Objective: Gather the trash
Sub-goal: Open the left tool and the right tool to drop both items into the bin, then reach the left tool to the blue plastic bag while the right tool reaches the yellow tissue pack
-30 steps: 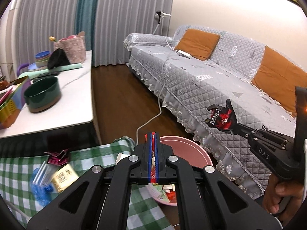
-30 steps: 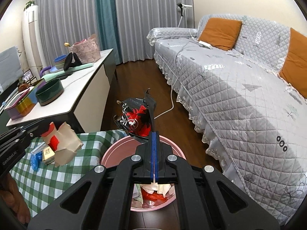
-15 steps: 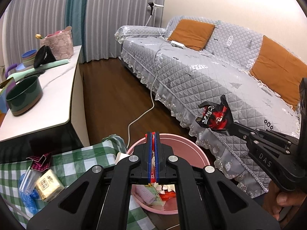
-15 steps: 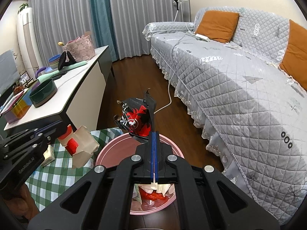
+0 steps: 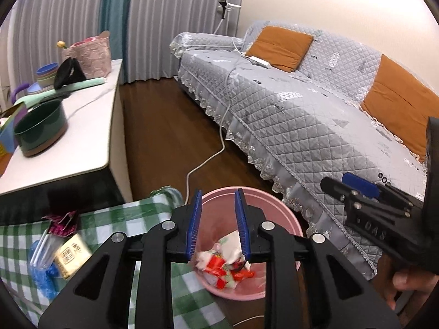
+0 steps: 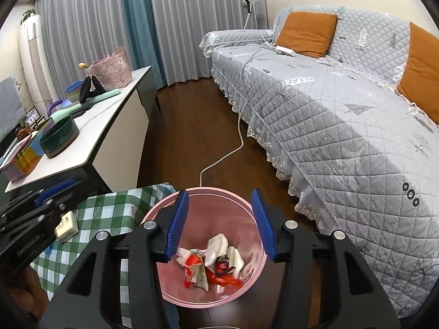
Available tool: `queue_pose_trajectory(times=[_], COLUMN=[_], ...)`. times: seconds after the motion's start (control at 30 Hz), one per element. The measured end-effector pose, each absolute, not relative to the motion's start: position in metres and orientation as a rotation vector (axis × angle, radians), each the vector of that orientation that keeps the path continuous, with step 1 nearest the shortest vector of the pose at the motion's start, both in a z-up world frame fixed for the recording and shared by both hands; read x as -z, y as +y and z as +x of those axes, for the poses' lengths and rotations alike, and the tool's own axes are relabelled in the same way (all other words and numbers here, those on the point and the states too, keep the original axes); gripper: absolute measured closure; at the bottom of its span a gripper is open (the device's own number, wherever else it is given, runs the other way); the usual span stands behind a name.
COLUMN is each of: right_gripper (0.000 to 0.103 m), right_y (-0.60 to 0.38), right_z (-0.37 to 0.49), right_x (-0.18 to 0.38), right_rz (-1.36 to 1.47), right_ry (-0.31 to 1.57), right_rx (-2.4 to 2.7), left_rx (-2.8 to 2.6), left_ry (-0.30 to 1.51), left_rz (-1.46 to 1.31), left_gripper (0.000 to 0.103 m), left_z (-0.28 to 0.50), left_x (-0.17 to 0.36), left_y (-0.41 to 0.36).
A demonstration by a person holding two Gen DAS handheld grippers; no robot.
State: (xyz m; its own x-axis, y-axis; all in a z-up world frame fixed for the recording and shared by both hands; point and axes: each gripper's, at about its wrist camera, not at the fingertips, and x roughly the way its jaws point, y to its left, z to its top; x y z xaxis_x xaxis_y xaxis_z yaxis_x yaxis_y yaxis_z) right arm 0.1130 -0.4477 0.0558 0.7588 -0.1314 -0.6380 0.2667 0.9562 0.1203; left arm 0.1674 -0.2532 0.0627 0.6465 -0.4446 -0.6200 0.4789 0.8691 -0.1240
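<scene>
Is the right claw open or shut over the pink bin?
Open. The right claw shows a wide gap between its blue pads, holding nothing, above wrappers in the pink bin.

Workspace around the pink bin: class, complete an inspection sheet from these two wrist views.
Surface: green checked cloth beside the bin.
Job's things: pink bin holds crumpled wrappers.
Clutter: yellow packet, blue bag and dark pink wrapper on the cloth.
Grippers: left gripper and right gripper open, empty, above the bin.
Cables: white cable runs from sofa to floor.
Surroundings: grey sofa, white table with green bowl.
</scene>
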Motion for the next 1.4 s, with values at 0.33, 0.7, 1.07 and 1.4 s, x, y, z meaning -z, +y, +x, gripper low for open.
queue_pose_trajectory(times=[0.33, 0.7, 1.07, 1.4], right_gripper=[0.054, 0.031, 0.009, 0.006], right_y=[-0.404, -0.309, -0.223, -0.184], right_z=[0.117, 0.126, 0.147, 0.175], right_x=[-0.065, -0.068, -0.031, 0.009], right_rz=[0.195, 0.127, -0.006, -0.077], right_ry=[0.641, 0.603, 0.616, 0.704], right_rx=[0.118, -0.127, -0.263, -0.309], left_rx=[0.431, 0.246, 0.142, 0.151], left_ry=[0.675, 0.656, 0.7, 0.769], left_rz=[0.027, -0.052, -0.112, -0.151], left_gripper=[0.079, 0.079, 0.079, 0.073], left_z=[0.139, 0.132, 0.144, 0.167], left_x=[-0.066, -0.061, -0.004, 0.028], left_y=[-0.158, -0.022, 0.018, 0.026])
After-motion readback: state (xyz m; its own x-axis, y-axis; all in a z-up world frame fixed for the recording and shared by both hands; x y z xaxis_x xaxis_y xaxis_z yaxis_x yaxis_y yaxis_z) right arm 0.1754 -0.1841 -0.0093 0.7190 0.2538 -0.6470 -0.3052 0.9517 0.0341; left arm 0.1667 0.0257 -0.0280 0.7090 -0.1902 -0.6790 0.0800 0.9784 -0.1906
